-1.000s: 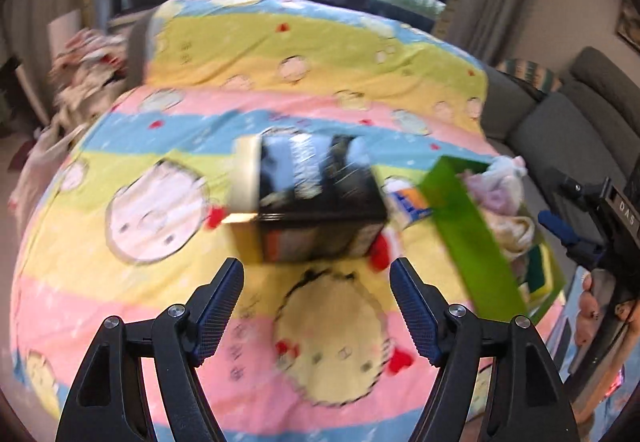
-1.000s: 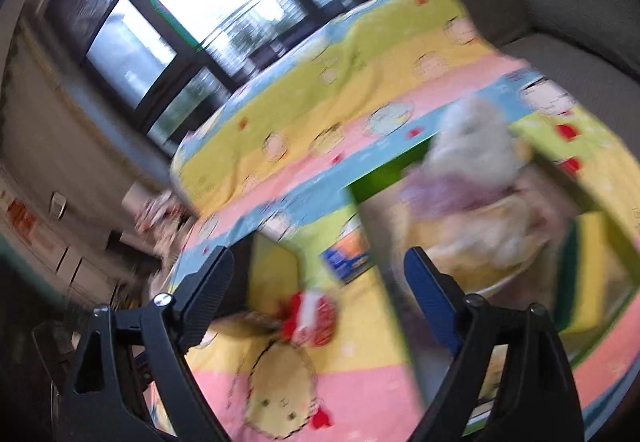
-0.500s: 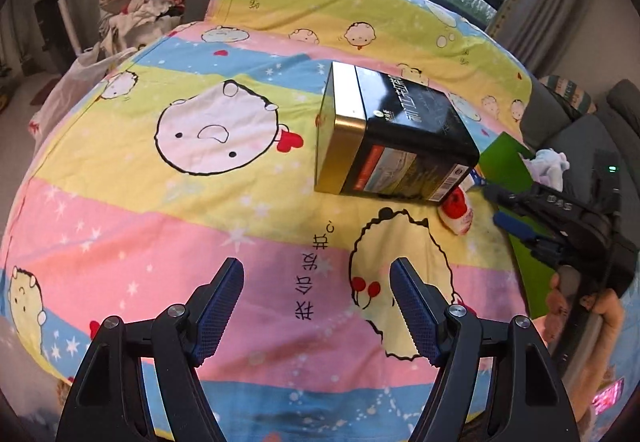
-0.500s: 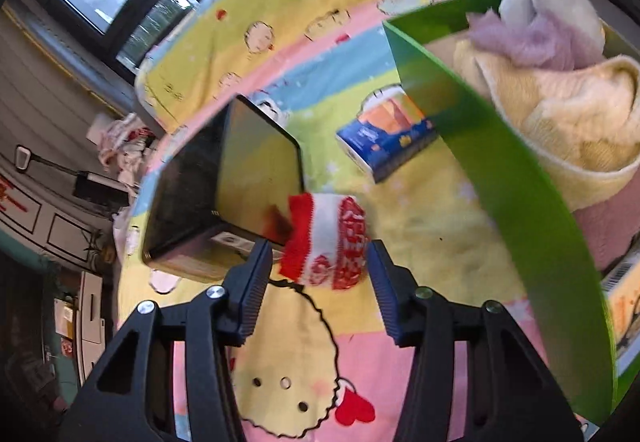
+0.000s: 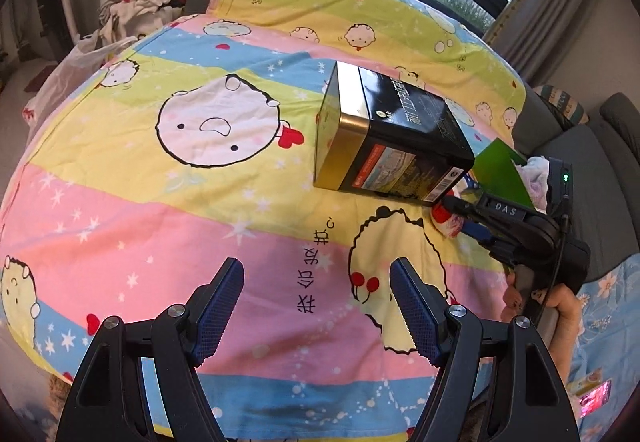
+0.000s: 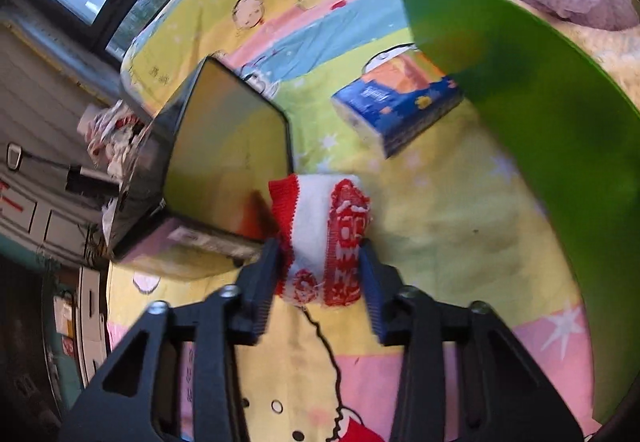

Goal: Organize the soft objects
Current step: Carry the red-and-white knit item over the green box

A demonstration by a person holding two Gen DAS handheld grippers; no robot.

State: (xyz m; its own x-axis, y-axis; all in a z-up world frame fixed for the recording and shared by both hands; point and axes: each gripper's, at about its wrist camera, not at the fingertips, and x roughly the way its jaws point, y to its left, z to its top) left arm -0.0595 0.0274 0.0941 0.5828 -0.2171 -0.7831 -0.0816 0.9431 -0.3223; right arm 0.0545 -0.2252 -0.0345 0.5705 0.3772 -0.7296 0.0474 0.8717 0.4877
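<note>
Right gripper (image 6: 320, 274) jaws have just been closing and now pinch the red-and-white knit sock (image 6: 324, 238), which lies on the cartoon bedsheet (image 5: 168, 226) against the black tin (image 5: 384, 146); lift straight up to clear the tin, then carry over the green bin (image 6: 500, 90) wall. Left gripper (image 5: 316, 306) jaws are spread, empty. Only the right view shows pad contact and the tissue pack (image 6: 396, 102); the left view shows the tin's label and the person's hand (image 5: 560, 318).

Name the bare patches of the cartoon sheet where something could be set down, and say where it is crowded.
Free: the wide stretch of sheet left of the black tin, running down to the open left gripper. Crowded: right of the tin, where the right gripper, jaws just closing, clamps the red-and-white knit beside the tissue pack and green bin.
</note>
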